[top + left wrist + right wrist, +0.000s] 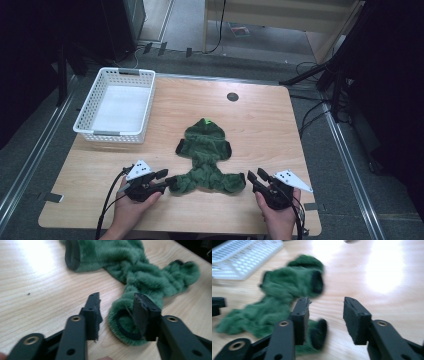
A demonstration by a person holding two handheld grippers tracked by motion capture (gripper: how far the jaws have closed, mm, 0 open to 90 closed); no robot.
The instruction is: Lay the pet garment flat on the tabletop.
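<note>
A green garment lies at centre frame on the tabletop. The left gripper and right gripper, fingers parted, flank its lower cuffs, gripping nothing.

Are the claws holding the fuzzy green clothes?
No, nothing is held. Both claws are open: the left claw at one cuff of the fuzzy green garment, the right claw beside the other.

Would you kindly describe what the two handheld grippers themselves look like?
Both the left gripper and right gripper are matte black, each topped by a pale grey three-cornered plate with dark dots. A black cable trails from each. Their fingers are flat black pads on arms with brass-ringed holes. No sleeves are visible.
</note>
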